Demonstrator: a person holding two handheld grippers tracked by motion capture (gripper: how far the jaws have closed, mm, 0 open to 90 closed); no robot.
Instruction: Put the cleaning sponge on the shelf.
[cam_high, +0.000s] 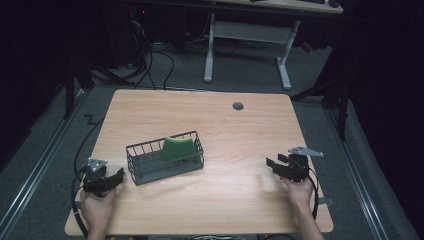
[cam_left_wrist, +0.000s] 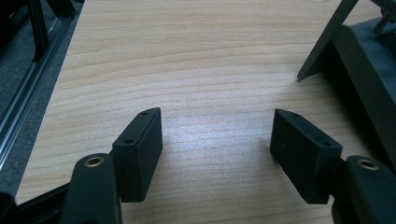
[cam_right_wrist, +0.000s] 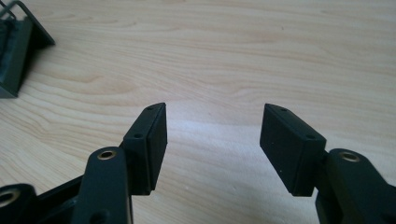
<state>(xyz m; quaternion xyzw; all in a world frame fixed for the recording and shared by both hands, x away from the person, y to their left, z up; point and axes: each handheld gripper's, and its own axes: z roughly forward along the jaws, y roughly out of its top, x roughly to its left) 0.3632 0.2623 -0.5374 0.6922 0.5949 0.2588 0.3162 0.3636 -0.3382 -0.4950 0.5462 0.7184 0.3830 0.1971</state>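
A green sponge (cam_high: 178, 148) is seen upright inside the wire basket (cam_high: 142, 170) at mid-table, between the left gripper (cam_high: 116, 178) and right gripper (cam_high: 273, 166), both spread wide and empty. The sponge is judged light, soft and compressible; its exposed top edge is best pinched

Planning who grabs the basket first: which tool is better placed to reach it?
Left. The left tool sits open right beside the wire basket; the right tool, also open, is well across the table.
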